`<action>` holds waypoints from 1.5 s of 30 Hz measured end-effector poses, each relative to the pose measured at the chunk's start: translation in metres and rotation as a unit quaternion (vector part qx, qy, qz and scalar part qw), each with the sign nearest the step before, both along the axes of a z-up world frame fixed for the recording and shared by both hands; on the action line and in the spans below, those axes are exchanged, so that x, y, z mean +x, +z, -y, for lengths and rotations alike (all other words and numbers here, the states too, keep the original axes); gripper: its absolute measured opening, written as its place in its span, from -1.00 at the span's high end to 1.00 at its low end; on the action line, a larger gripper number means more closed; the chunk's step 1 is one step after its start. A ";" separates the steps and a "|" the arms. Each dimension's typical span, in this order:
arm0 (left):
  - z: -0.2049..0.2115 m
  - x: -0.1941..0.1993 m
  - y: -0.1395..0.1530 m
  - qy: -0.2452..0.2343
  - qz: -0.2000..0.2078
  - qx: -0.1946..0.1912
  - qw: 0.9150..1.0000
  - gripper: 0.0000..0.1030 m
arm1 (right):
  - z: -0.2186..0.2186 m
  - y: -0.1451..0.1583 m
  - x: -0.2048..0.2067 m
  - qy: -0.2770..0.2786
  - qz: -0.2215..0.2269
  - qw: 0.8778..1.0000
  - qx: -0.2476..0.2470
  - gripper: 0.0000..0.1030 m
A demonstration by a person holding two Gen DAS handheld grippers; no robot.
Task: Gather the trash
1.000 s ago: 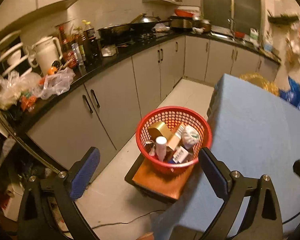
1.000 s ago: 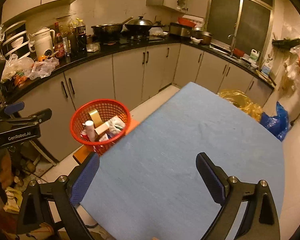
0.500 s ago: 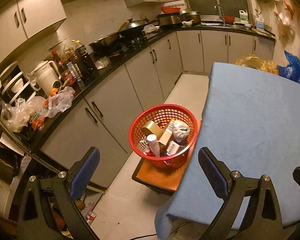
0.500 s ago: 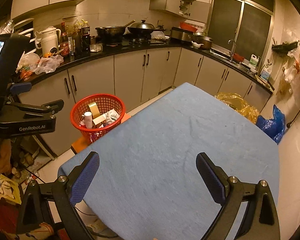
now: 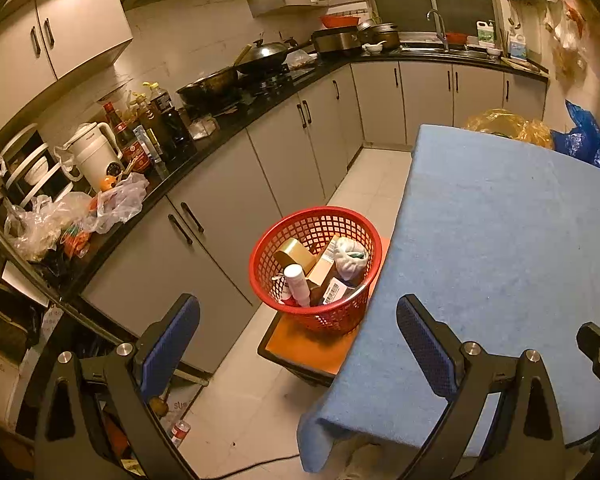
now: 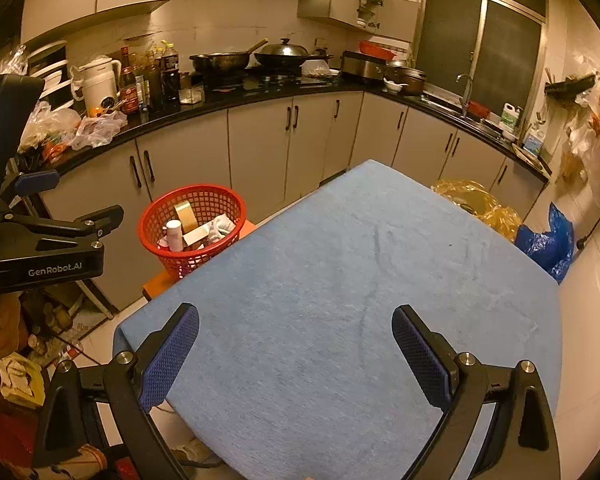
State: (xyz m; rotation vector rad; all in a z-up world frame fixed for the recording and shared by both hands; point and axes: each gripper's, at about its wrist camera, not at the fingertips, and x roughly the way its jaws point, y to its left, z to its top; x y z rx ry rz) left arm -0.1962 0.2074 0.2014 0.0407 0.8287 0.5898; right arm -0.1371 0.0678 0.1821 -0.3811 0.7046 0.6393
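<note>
Both our grippers – left point(image 5: 298, 344), right point(image 6: 296, 350) – gape empty; red basket point(image 5: 314, 216) full, blue table point(image 6: 340, 280) bare – prob. done, next just check for strays

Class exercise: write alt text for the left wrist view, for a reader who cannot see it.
A red mesh basket holding a white bottle, a tape roll and boxes sits on an orange stool beside a blue-covered table in a kitchen. The left gripper is open and empty in the foreground. Grey cabinets run under a cluttered black counter.
</note>
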 end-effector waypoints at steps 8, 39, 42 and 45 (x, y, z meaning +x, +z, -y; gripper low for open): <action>-0.004 -0.004 -0.003 0.007 -0.002 -0.005 1.000 -0.91 | -0.006 -0.003 -0.002 0.006 -0.001 1.000 -0.006 -0.92; -0.018 -0.011 -0.001 0.021 -0.004 0.001 1.000 -0.91 | -0.015 -0.005 -0.006 0.020 0.005 1.000 -0.014 -0.92; -0.018 -0.011 -0.001 0.021 -0.004 0.001 1.000 -0.91 | -0.016 -0.005 -0.006 0.019 0.004 1.000 -0.015 -0.92; -0.019 -0.011 -0.001 0.021 -0.004 0.000 1.000 -0.91 | -0.015 -0.005 -0.006 0.019 0.005 1.000 -0.015 -0.92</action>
